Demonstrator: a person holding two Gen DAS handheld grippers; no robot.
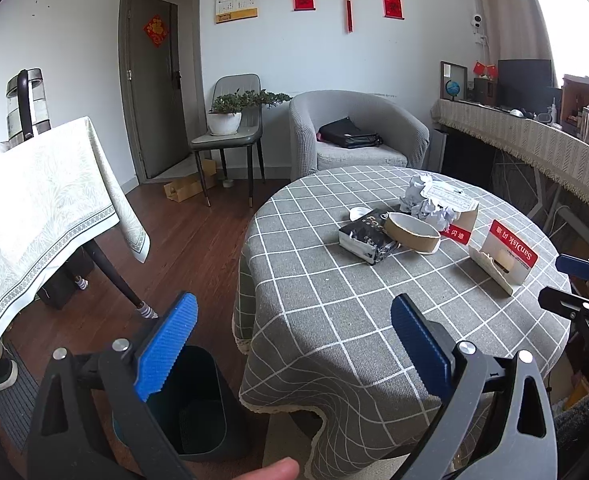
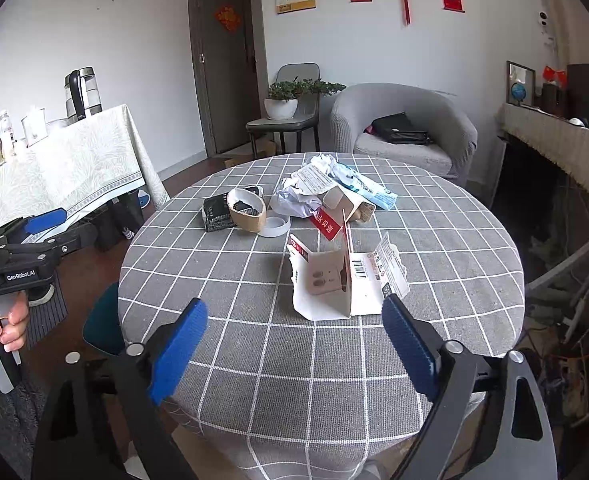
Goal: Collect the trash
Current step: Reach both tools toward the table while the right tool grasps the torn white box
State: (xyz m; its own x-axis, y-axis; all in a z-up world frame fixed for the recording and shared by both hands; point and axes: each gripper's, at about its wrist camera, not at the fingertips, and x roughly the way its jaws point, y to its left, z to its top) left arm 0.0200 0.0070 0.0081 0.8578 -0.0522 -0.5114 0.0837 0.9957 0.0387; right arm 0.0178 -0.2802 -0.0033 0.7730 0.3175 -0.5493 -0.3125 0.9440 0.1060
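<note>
While both tools hang short of the round grey-checked counter [image 2: 434, 220], nothing has been picked up. The right tool [image 2: 294, 332] has its jaws apart with nothing between them, lined up on the torn SanDisk card pack [image 2: 326, 280] standing just ahead near the counter's front edge. The left tool [image 1: 294, 320] is spread wide and empty too, hovering at the counter's edge above the dark bin [image 1: 198, 412] on the floor.

Behind the card pack sit the other scraps: a cardboard tape ring [image 2: 248, 210], a black torn packet [image 2: 216, 212] and crumpled paper [image 2: 294, 196] in a loose heap.

That card pack looks featherlight, thin and stiff-ish, so it will likely tip or skid if nudged. Best bet: pinch the upright folded panel across its thin faces, gently, rather than chasing the flat flap on the cloth.
</note>
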